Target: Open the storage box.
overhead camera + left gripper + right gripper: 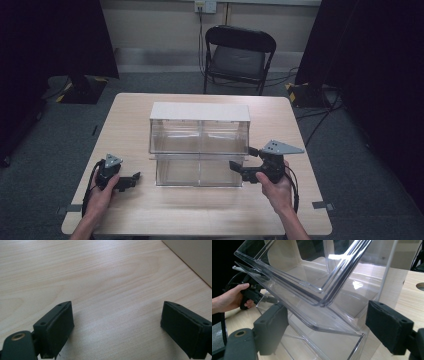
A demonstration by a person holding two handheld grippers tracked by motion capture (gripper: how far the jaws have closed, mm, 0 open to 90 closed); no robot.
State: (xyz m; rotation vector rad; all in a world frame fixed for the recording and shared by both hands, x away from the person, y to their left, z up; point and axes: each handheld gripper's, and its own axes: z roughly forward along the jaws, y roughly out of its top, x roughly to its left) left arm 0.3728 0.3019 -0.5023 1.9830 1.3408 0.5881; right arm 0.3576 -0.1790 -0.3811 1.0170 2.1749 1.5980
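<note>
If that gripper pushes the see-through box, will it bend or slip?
The clear box looks like hard plastic with straight walls, so it probably stays stiff. It looks empty, likely light, so it may slide on the smooth table. Being tall, it might tip.

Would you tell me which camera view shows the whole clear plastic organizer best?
The high view: the clear plastic organizer appears whole, both tiers on the table. The right gripper view gives a close, cropped corner; the left gripper view looks at bare tabletop instead.
</note>
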